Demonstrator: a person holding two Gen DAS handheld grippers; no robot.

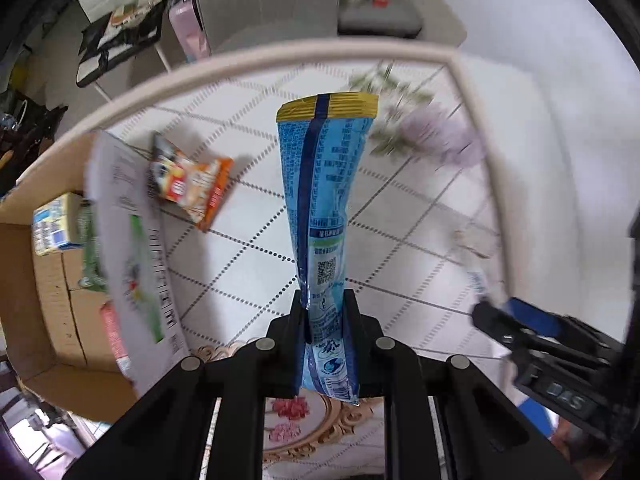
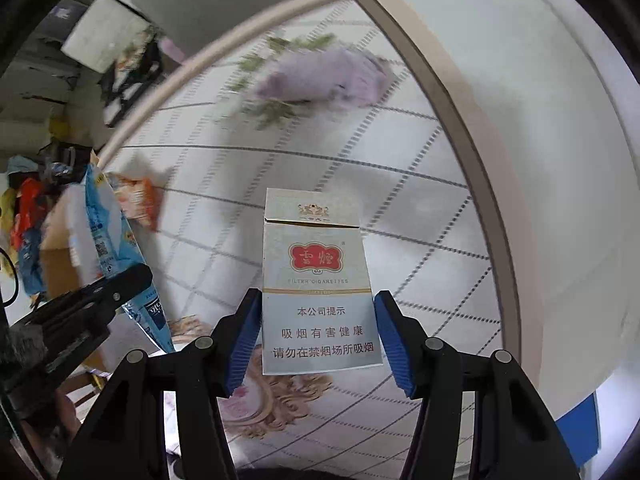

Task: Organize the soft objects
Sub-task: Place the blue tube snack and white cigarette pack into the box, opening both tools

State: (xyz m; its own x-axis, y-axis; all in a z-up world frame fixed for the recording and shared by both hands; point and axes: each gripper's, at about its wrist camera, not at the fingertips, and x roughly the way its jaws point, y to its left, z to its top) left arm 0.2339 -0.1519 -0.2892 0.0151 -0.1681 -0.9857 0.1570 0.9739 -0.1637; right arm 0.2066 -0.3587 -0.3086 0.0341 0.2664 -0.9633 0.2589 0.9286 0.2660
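My left claw (image 1: pixel 325 320) pinches the blue packet (image 1: pixel 325 200) near its tail; light, limp, crinkly; my right claw (image 2: pixel 318 332) clamps the cigarette pack (image 2: pixel 318 280) low, crushable.

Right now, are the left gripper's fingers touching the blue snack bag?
Touching. The left wrist view shows the fingers of the left gripper pinching the blue snack bag from both sides, with no gap.

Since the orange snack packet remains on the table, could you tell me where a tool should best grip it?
Grip the orange snack packet by its free right-hand end, coming from above: it lies flat on the table, while its left end is tucked against the white bag.
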